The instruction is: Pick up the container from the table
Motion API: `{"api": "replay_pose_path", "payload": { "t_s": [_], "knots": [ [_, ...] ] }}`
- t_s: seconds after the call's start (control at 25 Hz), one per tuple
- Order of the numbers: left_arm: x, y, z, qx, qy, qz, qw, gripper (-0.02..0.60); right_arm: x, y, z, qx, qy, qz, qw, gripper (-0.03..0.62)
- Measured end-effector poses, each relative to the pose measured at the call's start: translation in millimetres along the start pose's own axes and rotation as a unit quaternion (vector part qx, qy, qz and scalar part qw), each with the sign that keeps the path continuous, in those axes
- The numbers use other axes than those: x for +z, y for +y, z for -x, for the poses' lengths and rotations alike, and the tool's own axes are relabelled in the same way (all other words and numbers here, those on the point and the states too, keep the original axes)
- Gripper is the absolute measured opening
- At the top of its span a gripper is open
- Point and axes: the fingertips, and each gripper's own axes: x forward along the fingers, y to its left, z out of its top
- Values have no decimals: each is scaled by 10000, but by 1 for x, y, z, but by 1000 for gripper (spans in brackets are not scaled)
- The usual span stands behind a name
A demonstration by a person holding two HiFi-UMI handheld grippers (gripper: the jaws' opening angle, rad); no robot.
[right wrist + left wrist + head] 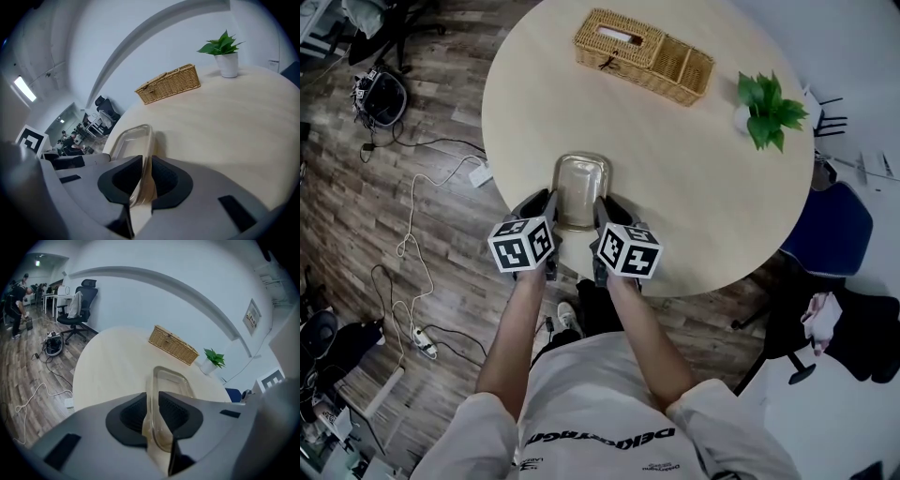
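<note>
A clear, shallow rectangular container [581, 187] rests on the round beige table [703, 187], close to its near edge. My left gripper [546, 202] stands at the container's left long wall and my right gripper [605, 208] at its right long wall. In the left gripper view the wall of the container [171, 379] runs between the dark pads of the left gripper [151, 416], which press on it from both sides. The right gripper view shows the same: the container [127, 138] has its rim pinched in the right gripper [144, 177]. The tray still looks level on the tabletop.
A wicker basket [642, 54] sits at the table's far side, and a small potted plant [767, 108] to the right. A blue chair [834, 230] stands right of the table. Cables and a power strip [417, 333] lie on the wooden floor at the left.
</note>
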Motion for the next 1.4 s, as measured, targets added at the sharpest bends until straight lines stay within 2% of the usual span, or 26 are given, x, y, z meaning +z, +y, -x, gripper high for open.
{"api": "replay_pose_path", "payload": {
  "t_s": [0.32,0.48,0.8,1.4],
  "knots": [
    [-1,-1,-1,-142,57,88,9998,74,-1,2,-1,-1,21,119,9999,75],
    [-4,-7,-1,-238,148,34,9996,63,0,-1,1,-31,-9,20,10000,66],
    [-7,-18,16,-255,-31,64,9996,41,4,0,20,38,-165,-54,9998,61],
    [-16,-48,99,-417,-473,-120,9979,41,-8,41,99,185,-599,417,9972,61]
  ]
}}
